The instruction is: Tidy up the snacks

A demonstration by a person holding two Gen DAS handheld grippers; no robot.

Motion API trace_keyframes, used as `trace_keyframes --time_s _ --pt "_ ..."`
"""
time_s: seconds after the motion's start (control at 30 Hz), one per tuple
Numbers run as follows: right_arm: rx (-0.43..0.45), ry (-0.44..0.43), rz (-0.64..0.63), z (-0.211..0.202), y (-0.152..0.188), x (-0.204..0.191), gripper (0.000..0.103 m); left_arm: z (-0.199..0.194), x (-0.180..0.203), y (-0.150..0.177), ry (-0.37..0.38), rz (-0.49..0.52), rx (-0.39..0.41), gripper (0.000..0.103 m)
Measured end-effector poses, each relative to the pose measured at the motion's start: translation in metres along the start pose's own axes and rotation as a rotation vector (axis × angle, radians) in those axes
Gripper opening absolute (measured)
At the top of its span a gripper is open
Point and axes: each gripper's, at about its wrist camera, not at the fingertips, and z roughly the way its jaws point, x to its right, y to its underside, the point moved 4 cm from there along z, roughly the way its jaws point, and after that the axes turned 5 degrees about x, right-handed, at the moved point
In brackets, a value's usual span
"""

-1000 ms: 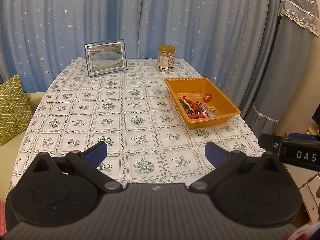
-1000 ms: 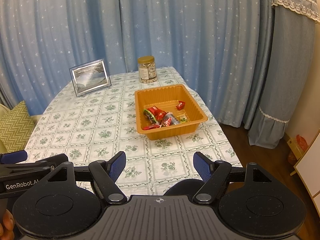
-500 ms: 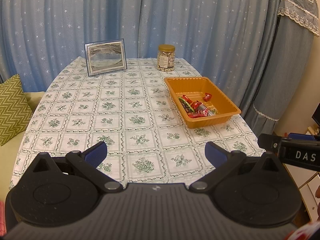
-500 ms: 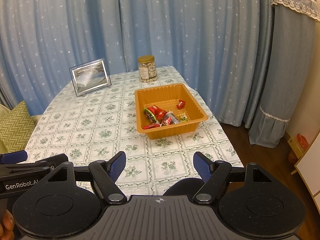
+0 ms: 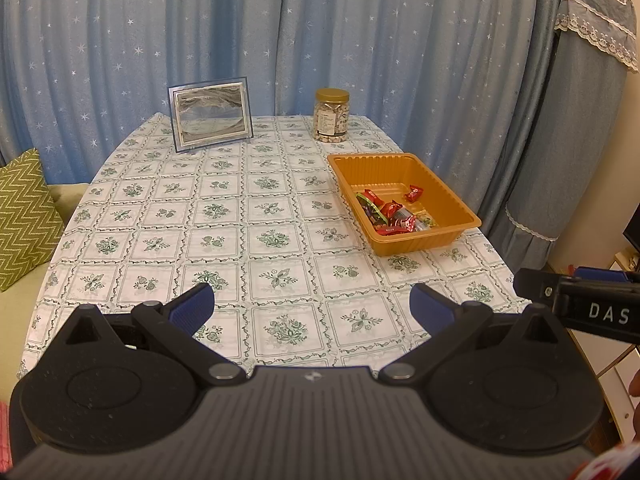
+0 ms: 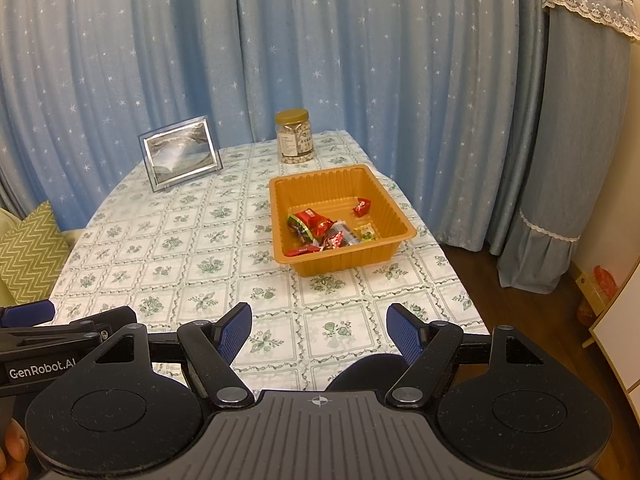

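Note:
An orange tray sits on the right side of the table and holds several wrapped snacks, mostly red. A jar of nuts with a gold lid stands behind it. My left gripper is open and empty above the table's near edge. My right gripper is open and empty, near the front edge, short of the tray. Each gripper shows at the edge of the other's view.
A silver picture frame stands at the back left of the floral tablecloth. Blue star curtains hang behind. A green zigzag cushion lies left of the table. A covered appliance stands at right.
The right gripper has drifted slightly, so the tray sits a little higher in its view. The left gripper has not visibly moved.

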Motion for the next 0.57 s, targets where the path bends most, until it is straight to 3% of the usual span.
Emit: trace_keyframes --time_s 0.57 --pt "0.001 0.000 0.004 0.0002 0.0035 -0.0016 0.074 -0.0008 0.0064 0.0063 0.015 -0.008 0.008 0.103"
